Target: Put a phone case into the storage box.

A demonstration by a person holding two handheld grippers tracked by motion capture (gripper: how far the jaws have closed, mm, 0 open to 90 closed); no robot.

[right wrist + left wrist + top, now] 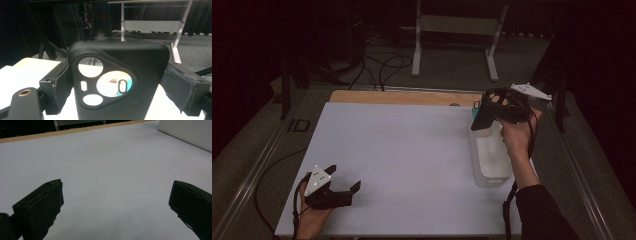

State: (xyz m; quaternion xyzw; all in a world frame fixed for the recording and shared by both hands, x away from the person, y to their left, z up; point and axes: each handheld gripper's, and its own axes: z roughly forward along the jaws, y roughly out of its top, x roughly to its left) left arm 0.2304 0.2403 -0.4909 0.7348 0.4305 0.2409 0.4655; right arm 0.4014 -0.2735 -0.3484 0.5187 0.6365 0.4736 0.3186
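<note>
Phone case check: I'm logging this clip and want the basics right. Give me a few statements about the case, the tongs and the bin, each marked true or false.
1. The right tongs are shut on the black phone case. True.
2. The phone case lies flat on the white table. False: it is held in the air above the far end of the clear bin.
3. The left tongs are open with nothing between them. True.
4. The left tongs are over the bin. False: they are near the table's front left corner, far from it.
5. The case has cut-out holes for a camera. True.
</note>
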